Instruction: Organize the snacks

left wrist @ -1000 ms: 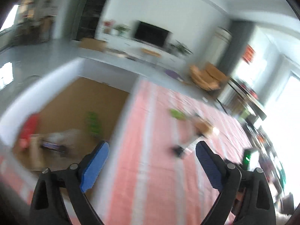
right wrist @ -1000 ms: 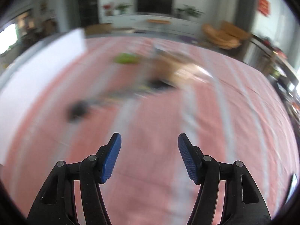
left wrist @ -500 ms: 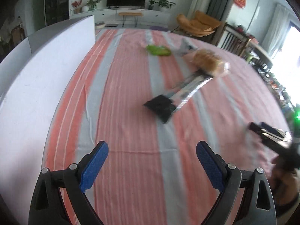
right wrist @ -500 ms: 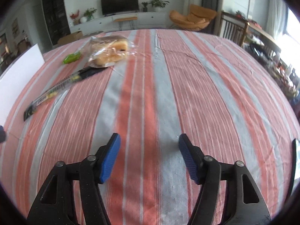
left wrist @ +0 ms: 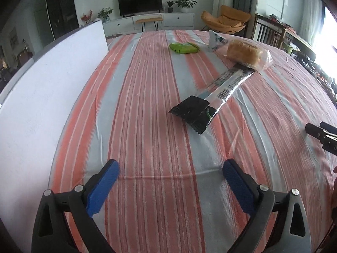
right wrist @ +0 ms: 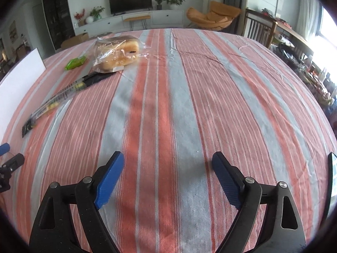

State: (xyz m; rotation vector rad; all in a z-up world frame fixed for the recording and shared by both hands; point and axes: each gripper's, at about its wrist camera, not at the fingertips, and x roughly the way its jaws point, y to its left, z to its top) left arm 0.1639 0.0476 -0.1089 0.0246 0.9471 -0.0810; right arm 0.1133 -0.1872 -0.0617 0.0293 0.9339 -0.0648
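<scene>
Ahead of me lie a long black snack packet (left wrist: pixel 212 96), bagged bread (left wrist: pixel 246 53) touching its far end, and a green pouch (left wrist: pixel 184 48) beyond.

A home, its living room; a TV (left wrist: pixel 140 1) on the far wall above a white cabinet (left wrist: pixel 179 20); potted plants (left wrist: pixel 183 2) beside it; an orange lounge chair (left wrist: pixel 226 20) far right; wooden dining chairs (left wrist: pixel 266 33) by a bright window; a striped cloth (left wrist: pixel 158 126) covers the near counter.
</scene>
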